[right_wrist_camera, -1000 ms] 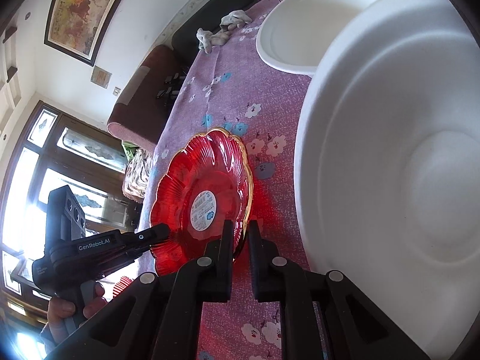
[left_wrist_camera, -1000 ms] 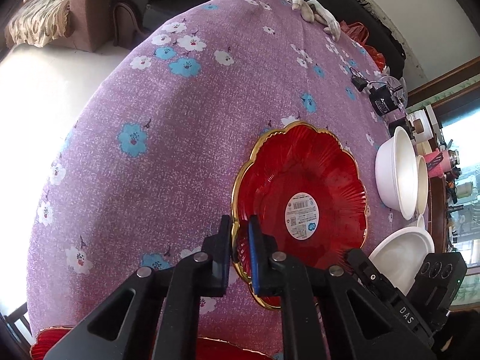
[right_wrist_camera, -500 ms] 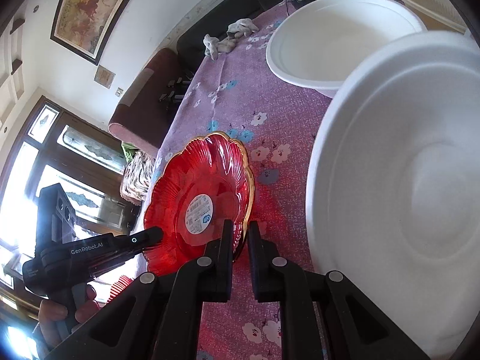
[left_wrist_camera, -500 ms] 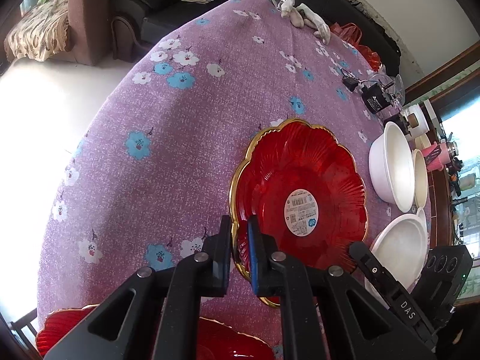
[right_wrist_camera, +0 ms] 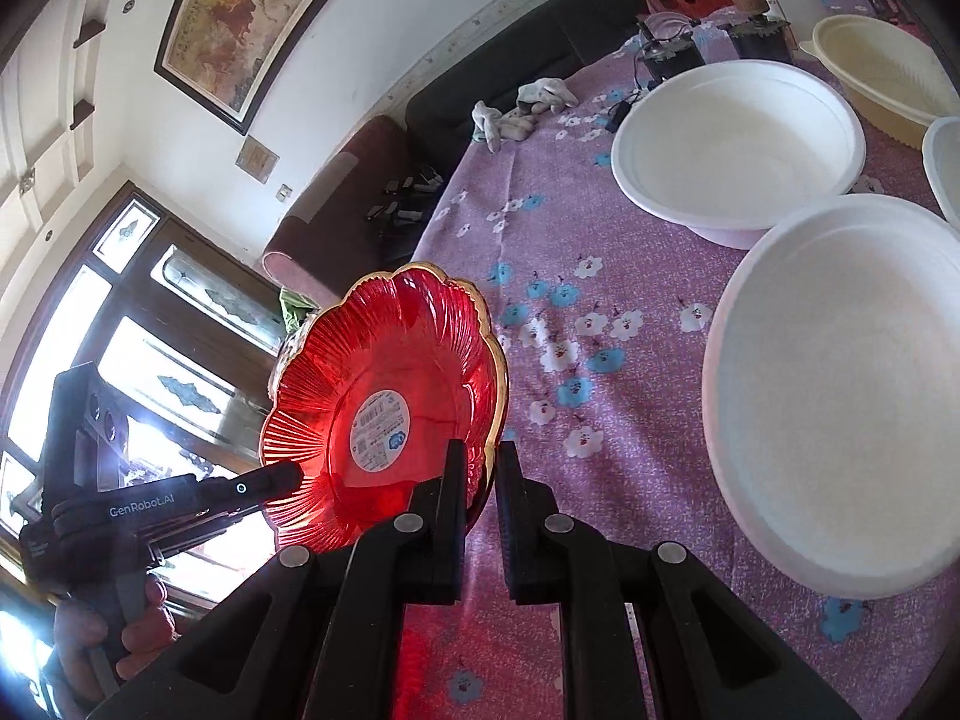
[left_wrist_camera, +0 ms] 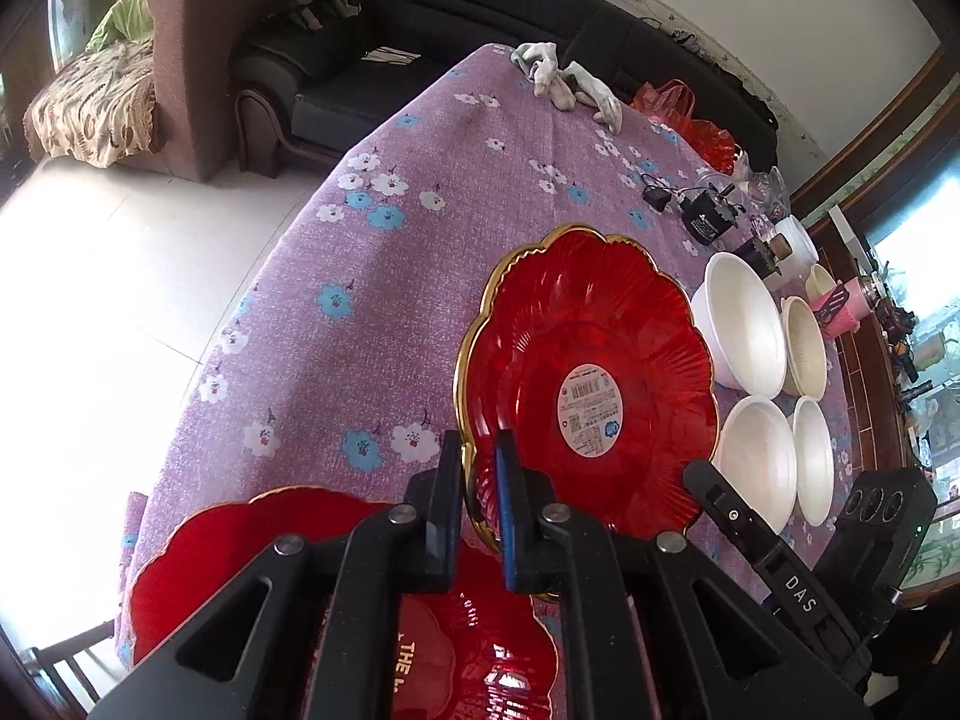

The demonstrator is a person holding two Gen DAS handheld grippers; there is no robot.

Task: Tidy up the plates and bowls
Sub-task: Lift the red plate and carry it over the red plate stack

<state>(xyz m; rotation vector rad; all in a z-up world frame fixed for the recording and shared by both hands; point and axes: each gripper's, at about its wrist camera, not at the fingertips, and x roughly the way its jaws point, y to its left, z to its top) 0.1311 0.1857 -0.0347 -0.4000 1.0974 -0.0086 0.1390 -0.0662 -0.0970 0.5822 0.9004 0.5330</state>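
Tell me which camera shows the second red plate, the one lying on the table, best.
The left wrist view. The second red plate lies below the lifted red plate, partly behind the left gripper. The right wrist view shows only a red patch low down, hidden by the right gripper.

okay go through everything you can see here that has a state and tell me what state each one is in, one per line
Left gripper: shut on the lifted red plate's rim.
Right gripper: shut on the same plate's opposite rim.
Lifted red plate: held off the table, tilted, label showing.
Second red plate: lying flat on the table.
White bowls: upright, empty.
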